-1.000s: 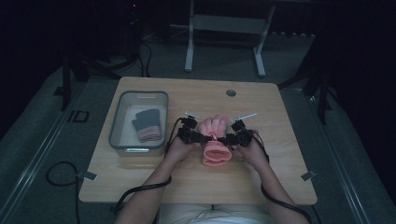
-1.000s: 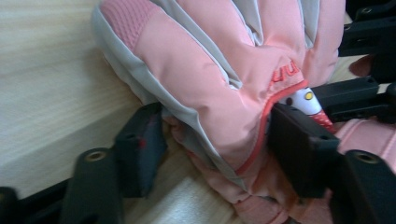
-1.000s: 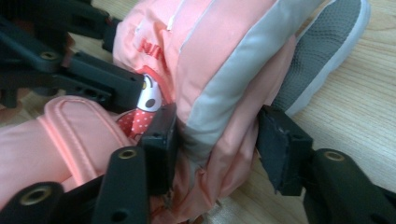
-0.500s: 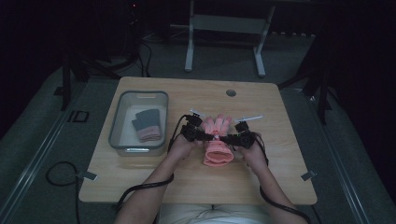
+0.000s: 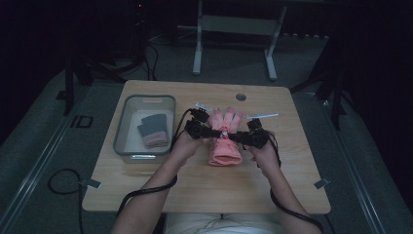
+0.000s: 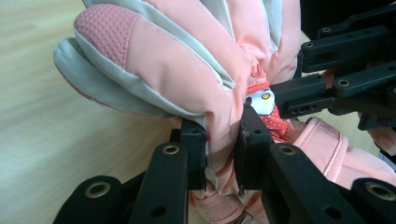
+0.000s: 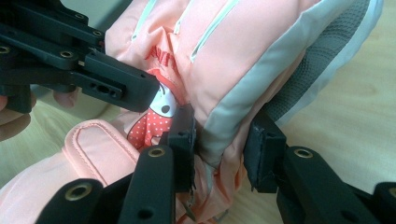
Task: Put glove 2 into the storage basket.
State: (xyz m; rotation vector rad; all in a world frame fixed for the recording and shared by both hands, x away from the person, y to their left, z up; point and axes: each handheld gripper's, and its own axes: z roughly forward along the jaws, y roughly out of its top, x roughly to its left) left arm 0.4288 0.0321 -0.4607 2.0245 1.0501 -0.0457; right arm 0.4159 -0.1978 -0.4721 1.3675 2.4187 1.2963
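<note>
A pink padded glove [image 5: 225, 142] with grey trim lies mid-table, fingers pointing away from the person. The left gripper [image 5: 210, 132] pinches its left side and the right gripper [image 5: 237, 137] pinches its right side, near the base of the fingers. In the left gripper view the jaws [image 6: 223, 140] press tight on a fold of the glove [image 6: 163, 60]. In the right gripper view the jaws [image 7: 224, 140] have just been closing and hold the grey-edged side of the glove [image 7: 243, 51]. The cuff end still rests on the table.
A clear bin [image 5: 122, 126] at the left holds a dark grey glove with a pink cuff [image 5: 153, 130]. Two thin white items [image 5: 263, 116] lie beyond the pink glove. The wooden table [image 5: 146, 190] has a round hole [image 5: 240, 97] near its far edge.
Both grippers closed on the glove's sides and rose a little, lifting the finger end off the table.
</note>
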